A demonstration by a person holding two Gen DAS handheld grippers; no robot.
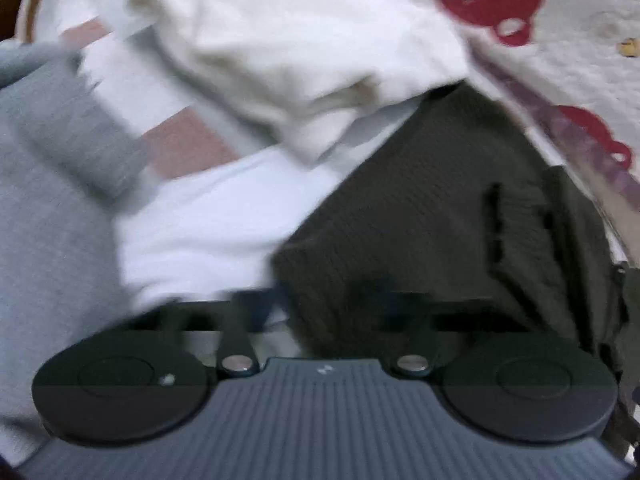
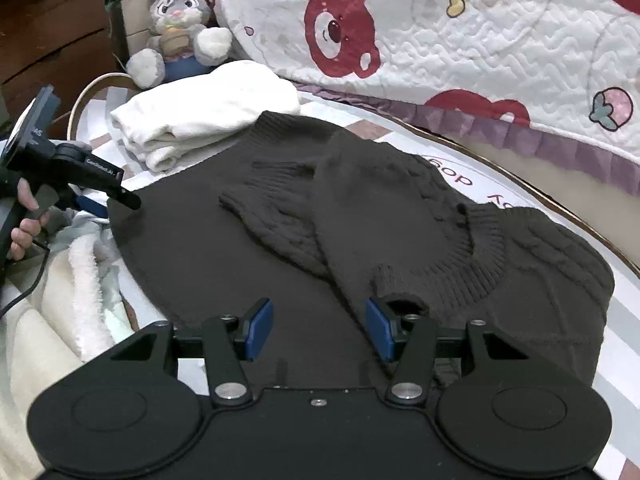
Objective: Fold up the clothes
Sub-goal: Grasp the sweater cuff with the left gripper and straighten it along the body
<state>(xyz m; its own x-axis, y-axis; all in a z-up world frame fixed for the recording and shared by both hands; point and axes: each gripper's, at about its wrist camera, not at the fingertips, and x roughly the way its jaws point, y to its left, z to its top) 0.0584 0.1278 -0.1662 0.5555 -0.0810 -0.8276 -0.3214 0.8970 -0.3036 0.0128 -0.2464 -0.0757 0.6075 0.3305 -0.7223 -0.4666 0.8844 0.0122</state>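
Note:
A dark knitted sweater lies spread on a white round surface, with its sleeves folded across the body. My left gripper sits at the sweater's far left corner, held by a hand. The left wrist view is blurred. There the sweater drapes over the left gripper and hides its fingertips, which look shut on the knit edge. My right gripper stands open just above the sweater's near edge. Its blue pads are wide apart with nothing clamped between them.
A folded white garment lies behind the sweater. A quilt with red bears rises at the back right. A plush rabbit sits at the back left. A fleecy cream blanket lies at the left, and grey cloth at the left.

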